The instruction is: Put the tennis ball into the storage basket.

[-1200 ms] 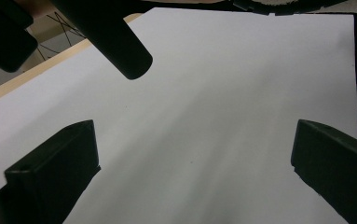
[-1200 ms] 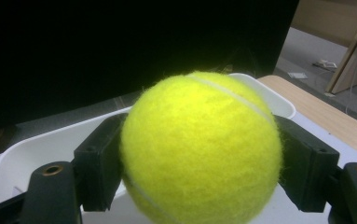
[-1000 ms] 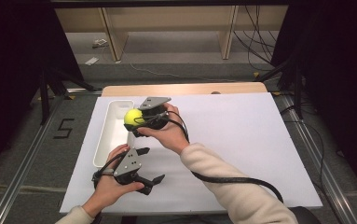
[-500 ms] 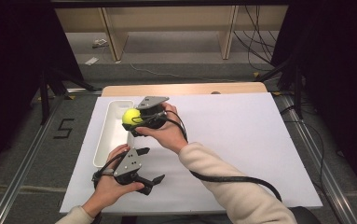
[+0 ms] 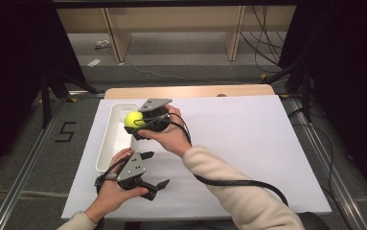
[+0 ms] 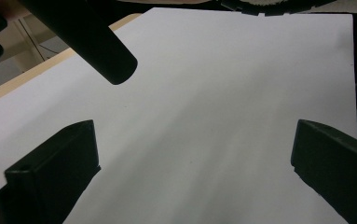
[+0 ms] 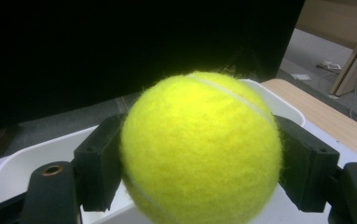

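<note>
Fuzz covers the tennis ball [image 7: 199, 149], which is bright yellow-green and round, with a thin pale seam curving over its top. It sits between the two black jaws of the right tool [image 5: 140, 125], and both pads press on its sides, one on each side, so the ball is held tight. In the high view the ball [image 5: 134, 119] is up in the air at the tip of that tool, over the near right edge of a white tray [image 5: 116, 139]. The tray is long, with round corners, and lies under and just past the ball.

The left tool [image 5: 154, 170] is closer to the person, low over the white sheet [image 5: 248, 143] that covers the worktop [image 5: 190, 91]. Its jaws stand wide apart and have nothing between them. In the left gripper view, plain white sheet [image 6: 204, 116] shows between the jaws, and a thick black cable [image 6: 97, 46] crosses above them.

A black cable [image 5: 238, 183] runs back from the right tool across the sheet, beside the person's cream sleeve [image 5: 229, 187]. Past the right tool, beyond the worktop's far edge, is grey floor [image 5: 181, 52] and a light wooden frame [image 5: 171, 19].
</note>
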{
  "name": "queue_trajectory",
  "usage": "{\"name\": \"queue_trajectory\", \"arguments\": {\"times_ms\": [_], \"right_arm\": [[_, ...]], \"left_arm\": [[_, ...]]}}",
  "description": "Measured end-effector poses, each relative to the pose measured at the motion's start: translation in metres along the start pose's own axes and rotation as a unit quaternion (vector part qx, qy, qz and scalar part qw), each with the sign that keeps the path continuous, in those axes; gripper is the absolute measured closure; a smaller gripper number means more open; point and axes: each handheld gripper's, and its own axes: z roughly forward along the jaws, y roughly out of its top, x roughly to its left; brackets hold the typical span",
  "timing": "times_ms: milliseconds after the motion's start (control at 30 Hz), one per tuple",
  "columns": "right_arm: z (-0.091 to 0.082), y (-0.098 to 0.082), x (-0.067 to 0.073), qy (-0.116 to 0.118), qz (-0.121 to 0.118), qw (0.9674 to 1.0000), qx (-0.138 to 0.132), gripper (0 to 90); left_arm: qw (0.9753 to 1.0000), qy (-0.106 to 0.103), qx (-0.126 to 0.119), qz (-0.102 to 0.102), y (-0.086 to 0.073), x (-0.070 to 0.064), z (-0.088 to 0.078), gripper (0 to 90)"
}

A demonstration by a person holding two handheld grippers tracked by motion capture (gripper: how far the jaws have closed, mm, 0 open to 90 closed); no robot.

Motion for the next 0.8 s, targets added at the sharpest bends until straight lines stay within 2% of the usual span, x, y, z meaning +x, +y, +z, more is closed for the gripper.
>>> {"name": "queue_trajectory", "arguments": {"times_ms": [800], "right_arm": [[0.0047,0.0063,-0.0004,0.003,-0.001,1.0000,0.000,26.1]], "left_arm": [[1.0000,-0.001,0.001,0.003,0.0000,0.0000,0.0001,0.4]]}}
